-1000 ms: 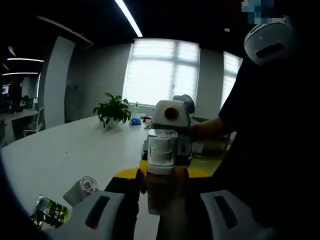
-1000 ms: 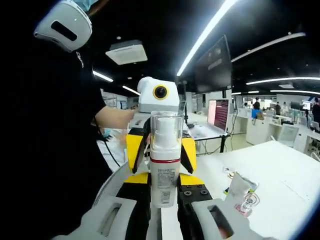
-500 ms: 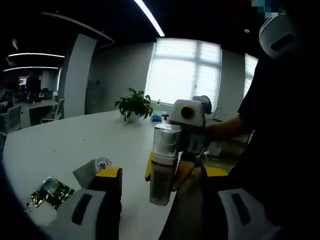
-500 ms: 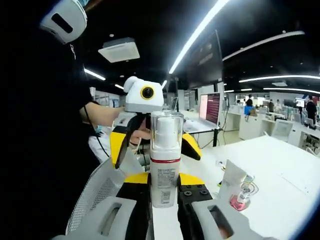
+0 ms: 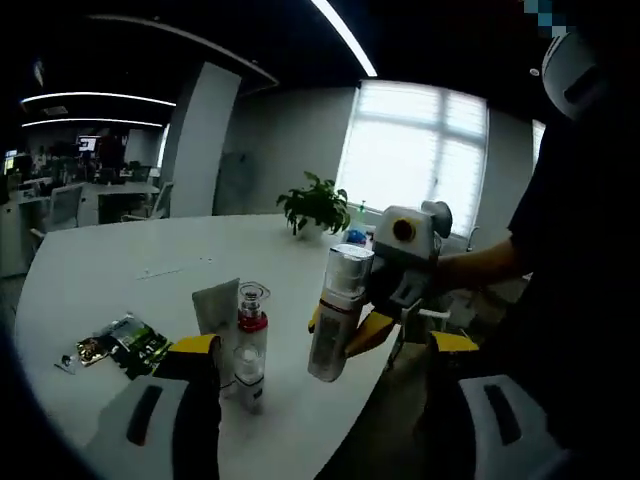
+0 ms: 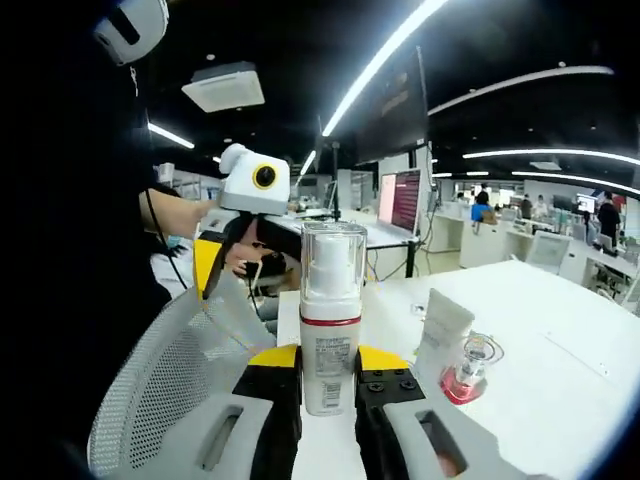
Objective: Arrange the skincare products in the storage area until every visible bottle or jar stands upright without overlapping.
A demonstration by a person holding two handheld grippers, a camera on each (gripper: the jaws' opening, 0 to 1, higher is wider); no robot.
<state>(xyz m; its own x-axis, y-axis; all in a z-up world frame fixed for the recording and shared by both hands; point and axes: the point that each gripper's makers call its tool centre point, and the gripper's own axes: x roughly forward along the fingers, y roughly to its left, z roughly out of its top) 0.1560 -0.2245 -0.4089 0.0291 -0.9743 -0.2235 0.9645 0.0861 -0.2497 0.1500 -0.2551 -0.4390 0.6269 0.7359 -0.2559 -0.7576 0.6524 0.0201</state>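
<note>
A white pump bottle (image 6: pixel 329 335) with a clear cap and a red band stands upright between the jaws of my right gripper (image 6: pixel 328 368), which is shut on its lower body. In the left gripper view the same bottle (image 5: pixel 335 315) hangs tilted above the table edge, held by the right gripper (image 5: pixel 385 300). My left gripper (image 5: pixel 325 348) is open wide, its jaws apart from the bottle; in the right gripper view the left gripper (image 6: pixel 232 268) hovers to the left. A small glass bottle (image 5: pixel 249 345) with pink liquid (image 6: pixel 464 368) stands on the table beside a white tube (image 5: pixel 216 306) (image 6: pixel 441 327).
On the white table (image 5: pixel 120 285) a green packet (image 5: pixel 125 337) lies to the left and a potted plant (image 5: pixel 318 205) stands at the far end. A grey mesh chair (image 6: pixel 155 400) is by the table edge. A person's dark sleeve (image 5: pixel 570 260) is at the right.
My left gripper let go of the pump bottle, opened wide and drew away to the left. The right gripper still holds the bottle. Both views swung towards the table.
</note>
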